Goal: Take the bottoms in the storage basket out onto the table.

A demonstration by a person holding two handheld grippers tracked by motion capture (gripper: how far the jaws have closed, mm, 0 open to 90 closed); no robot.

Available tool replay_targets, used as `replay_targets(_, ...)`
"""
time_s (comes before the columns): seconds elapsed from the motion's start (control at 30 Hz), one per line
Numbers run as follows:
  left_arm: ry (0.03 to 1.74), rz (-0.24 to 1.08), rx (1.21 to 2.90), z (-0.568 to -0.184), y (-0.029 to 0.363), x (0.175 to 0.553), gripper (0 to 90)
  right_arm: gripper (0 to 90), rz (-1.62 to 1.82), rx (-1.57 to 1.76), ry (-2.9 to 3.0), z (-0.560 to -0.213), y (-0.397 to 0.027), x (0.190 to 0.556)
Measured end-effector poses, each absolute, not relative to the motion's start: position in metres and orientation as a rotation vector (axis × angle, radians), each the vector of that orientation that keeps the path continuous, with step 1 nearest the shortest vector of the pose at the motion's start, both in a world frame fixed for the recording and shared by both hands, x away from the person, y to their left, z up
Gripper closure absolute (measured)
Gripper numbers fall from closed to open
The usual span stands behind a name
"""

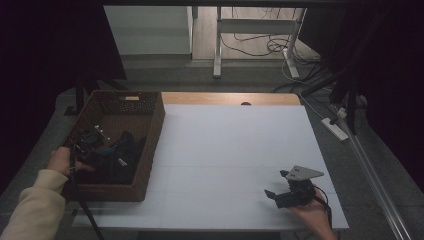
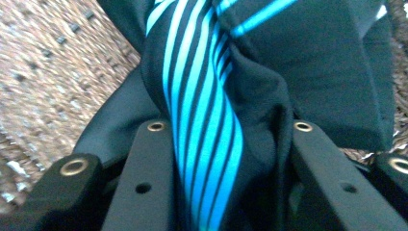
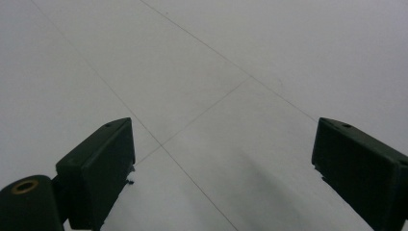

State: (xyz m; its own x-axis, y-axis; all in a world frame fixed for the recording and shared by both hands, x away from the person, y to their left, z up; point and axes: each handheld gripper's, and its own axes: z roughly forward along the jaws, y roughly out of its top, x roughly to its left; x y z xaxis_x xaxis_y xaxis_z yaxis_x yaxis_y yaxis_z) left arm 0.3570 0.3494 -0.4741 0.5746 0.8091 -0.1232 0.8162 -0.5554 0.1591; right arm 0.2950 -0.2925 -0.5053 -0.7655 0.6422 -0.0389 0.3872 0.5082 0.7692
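A dark cloth with bright blue stripes [image 2: 207, 96] lies bunched in a brown wicker basket [image 1: 155, 130] at the table's left. In the high view the cloth [image 1: 122, 150] is a dark heap in the basket's near half. My left gripper [image 1: 95, 145] reaches into the basket from the left. In its own view the left gripper [image 2: 228, 126] has a fold of the striped cloth pressed between both jaws. My right gripper [image 1: 276, 183] rests low over the white table top [image 1: 235, 145] near the front right corner. The right gripper [image 3: 223, 122] is open, jaws wide apart, nothing between them.
The basket's woven wall [image 2: 48, 72] rises close behind the cloth. A wooden strip [image 1: 230, 98] runs along the table's far edge. On the floor lie a power strip [image 1: 336, 128] and cables to the right, with a desk frame [image 1: 218, 45] beyond.
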Motion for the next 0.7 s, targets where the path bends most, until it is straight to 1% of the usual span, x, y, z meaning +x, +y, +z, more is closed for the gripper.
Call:
replay_targets(0.1, 1.366, -0.028, 2.531, -0.467, 0.352, 0.354, 69.2, 7.7, 1.120, 0.860, 2.435, -0.505, -0.292, 0.295)
replay_targets(0.27, 1.383, 0.026, 2.460, -0.460, 0.357, 0.348, 69.3, 7.7, 1.120, 0.861, 2.435, -0.505, -0.293, 0.295)
replay_targets(0.43, 1.362, 0.096, 2.411, -0.450, 0.355, 0.340, 69.3, 7.7, 1.116, 0.860, 2.435, -0.505, -0.292, 0.295)
replay_targets(0.7, 1.356, 0.159, 2.296, -0.441, 0.352, 0.335, 69.4, 7.7, 1.114, 0.864, 2.429, -0.505, -0.293, 0.295)
